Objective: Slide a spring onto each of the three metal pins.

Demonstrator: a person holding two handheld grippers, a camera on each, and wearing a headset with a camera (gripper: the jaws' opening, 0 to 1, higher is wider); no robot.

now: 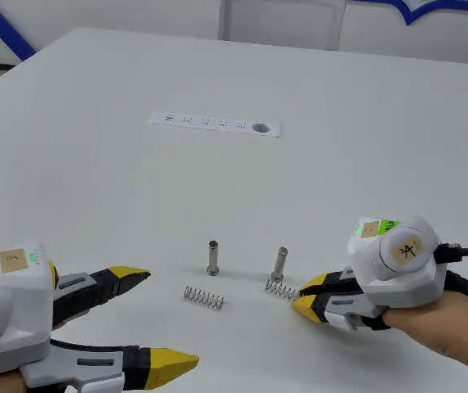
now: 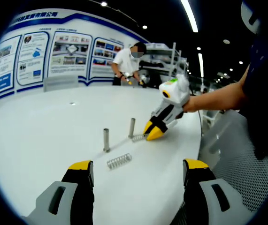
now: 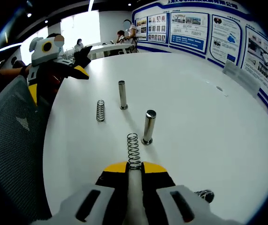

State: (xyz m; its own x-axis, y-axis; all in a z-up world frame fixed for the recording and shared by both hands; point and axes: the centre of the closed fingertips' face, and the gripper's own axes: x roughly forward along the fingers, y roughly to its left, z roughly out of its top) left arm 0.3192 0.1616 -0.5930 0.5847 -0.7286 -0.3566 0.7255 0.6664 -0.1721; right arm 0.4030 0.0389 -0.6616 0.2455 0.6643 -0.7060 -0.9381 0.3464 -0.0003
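1. Item: left gripper (image 1: 156,319). Lower left of the head view; jaws held wide apart, nothing between them. Hazard: the loose spring (image 1: 203,297) may be knocked away if the tips are brought in low.
2. Item: loose spring. Laid flat on the white table (image 1: 94,180), lower centre, near the foot of the left pin (image 1: 213,256) but apart from it. Hazard: rolling or buckling is judged likely if it is pinched off-centre.
3. Item: left pin. Upright and bare, at centre. Hazard: toppling from a sideways nudge, since it stands on a narrow base.
4. Item: held spring (image 1: 281,288). Laid flat right of centre, far end just beside the foot of the right pin (image 1: 279,264), near end gripped. Hazard: held by one end only, it may droop or flick free when raised, and its mouth may be caught on the pin's head.
5. Item: right pin. Upright and bare. Hazard: being pushed over if the spring is dragged against it.
6. Item: right gripper (image 1: 303,299). Lower right; jaws closed together on the held spring's end. Hazard: coils may be crushed by excess squeeze.
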